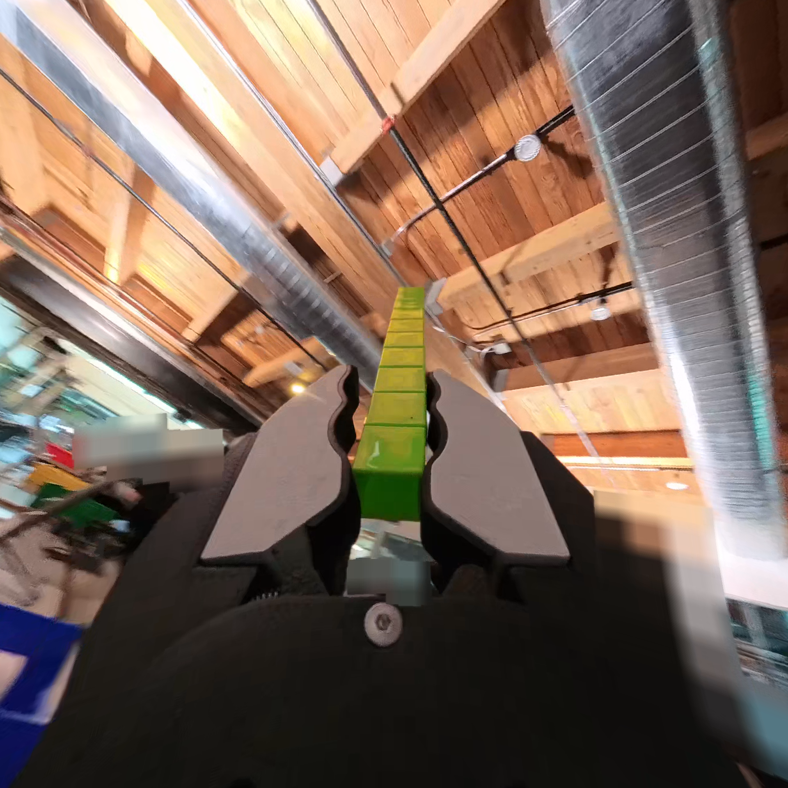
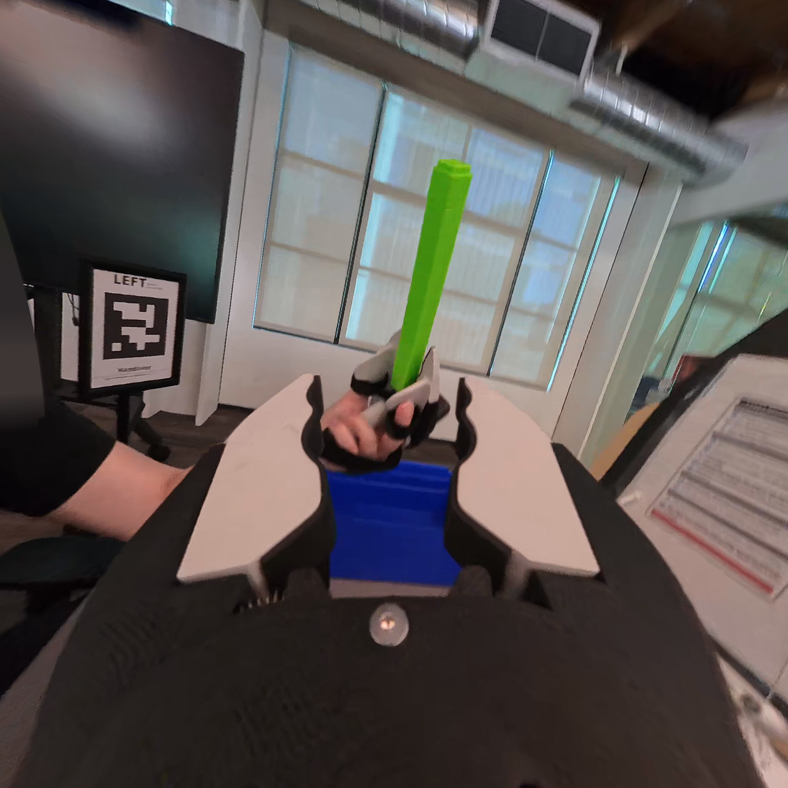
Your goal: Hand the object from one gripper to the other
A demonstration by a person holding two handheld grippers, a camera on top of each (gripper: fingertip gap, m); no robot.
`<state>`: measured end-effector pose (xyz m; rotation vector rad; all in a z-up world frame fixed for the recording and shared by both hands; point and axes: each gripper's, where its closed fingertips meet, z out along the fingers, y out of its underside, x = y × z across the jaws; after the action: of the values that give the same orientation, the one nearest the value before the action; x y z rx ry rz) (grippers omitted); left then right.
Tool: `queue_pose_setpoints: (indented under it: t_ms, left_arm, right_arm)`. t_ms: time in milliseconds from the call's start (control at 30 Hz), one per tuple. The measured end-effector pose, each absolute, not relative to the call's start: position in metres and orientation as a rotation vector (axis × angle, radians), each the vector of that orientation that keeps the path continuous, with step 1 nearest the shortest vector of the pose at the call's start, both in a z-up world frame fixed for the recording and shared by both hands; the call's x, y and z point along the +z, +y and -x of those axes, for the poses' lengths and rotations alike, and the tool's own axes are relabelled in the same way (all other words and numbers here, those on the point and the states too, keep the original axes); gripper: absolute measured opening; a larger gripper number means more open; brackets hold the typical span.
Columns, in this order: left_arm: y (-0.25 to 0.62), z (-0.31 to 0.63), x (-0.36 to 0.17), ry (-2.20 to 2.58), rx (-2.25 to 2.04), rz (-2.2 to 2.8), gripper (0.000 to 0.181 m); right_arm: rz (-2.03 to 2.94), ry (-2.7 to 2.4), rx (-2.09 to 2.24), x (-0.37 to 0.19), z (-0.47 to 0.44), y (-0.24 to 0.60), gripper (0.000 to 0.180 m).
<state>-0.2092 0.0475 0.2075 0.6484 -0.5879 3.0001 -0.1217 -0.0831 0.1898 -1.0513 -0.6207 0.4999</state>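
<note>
In the left wrist view the left gripper (image 1: 390,409) fills the lower frame, fingers pinching the base of a green rod (image 1: 394,409) at frame centre; the rod runs up and away toward the wooden ceiling (image 1: 490,140), with ducts (image 1: 665,239) crossing the upper right. Its scored segments suggest a stack of snapped-together blocks; I judge it light, stiff and glossy, so somewhat slippery, and perhaps liable to part at a joint if bent.

In the right wrist view the right gripper (image 2: 388,409) sits low in the frame, fingers spread and holding nothing; between them shows a blue bin (image 2: 390,524), its contents hidden. Just beyond, at centre, a hand (image 2: 358,430) holds the left gripper, and the rod stands nearly upright from it, tilted slightly right, against the window (image 2: 426,239); a marker sign (image 2: 134,326) stands at mid left.

The free upper half looks the best place to grip, squarely across flat faces, well clear of the left fingers.
</note>
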Motion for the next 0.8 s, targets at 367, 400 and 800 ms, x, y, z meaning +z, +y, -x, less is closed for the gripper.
queue_pose_setpoints:
  t_ms: [367, 400, 800]
  left_arm:
    - [-0.068, 0.168, 0.191, -0.558, 2.728, -0.649, 0.025]
    - [-0.071, 0.166, 0.188, -0.548, 2.743, -0.679, 0.012]
    - [-0.01, 0.162, 0.182, -0.549, 3.015, -0.86, 0.0]
  right_arm:
    - [0.896, -0.765, 0.485, 0.192, 0.174, -0.099, 0.044]
    - [0.9, -0.826, 0.481, 0.187, 0.183, -0.102, 0.037]
    - [1.427, -0.709, -0.165, 0.146, 0.115, -0.061, 0.032]
